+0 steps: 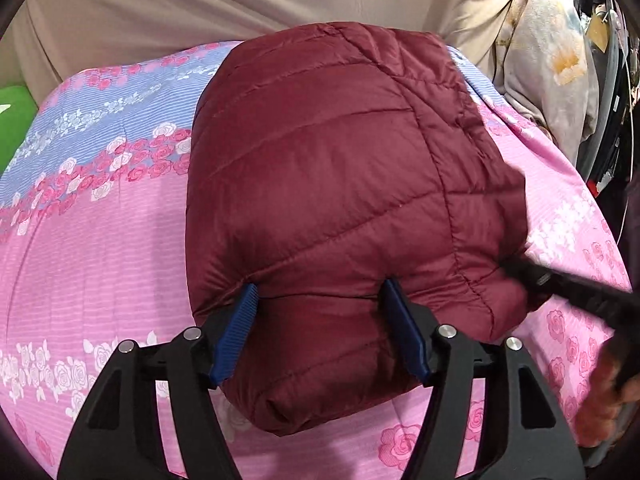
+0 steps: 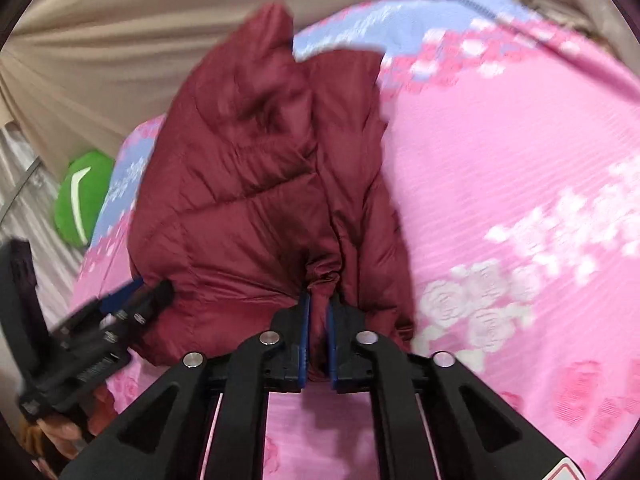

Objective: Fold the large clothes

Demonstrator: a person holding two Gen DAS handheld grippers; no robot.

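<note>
A dark red quilted puffer jacket [image 1: 332, 184] lies folded into a bundle on the pink and blue flowered bed sheet [image 1: 100, 240]. My left gripper [image 1: 320, 300] has its blue jaws wide apart around the near end of the bundle, with jacket fabric bulging between them. It also shows in the right wrist view [image 2: 136, 292] at the jacket's left edge. My right gripper [image 2: 318, 312] is shut on a gathered fold at the edge of the jacket [image 2: 248, 184]. In the left wrist view its black body [image 1: 568, 284] reaches the jacket's right side.
A beige curtain [image 1: 200, 4] hangs behind the bed. A green cushion [image 2: 82, 196] lies at the bed's far left edge. Floral fabric and clutter [image 1: 560, 68] hang at the right. The sheet [image 2: 520, 160] stretches right of the jacket.
</note>
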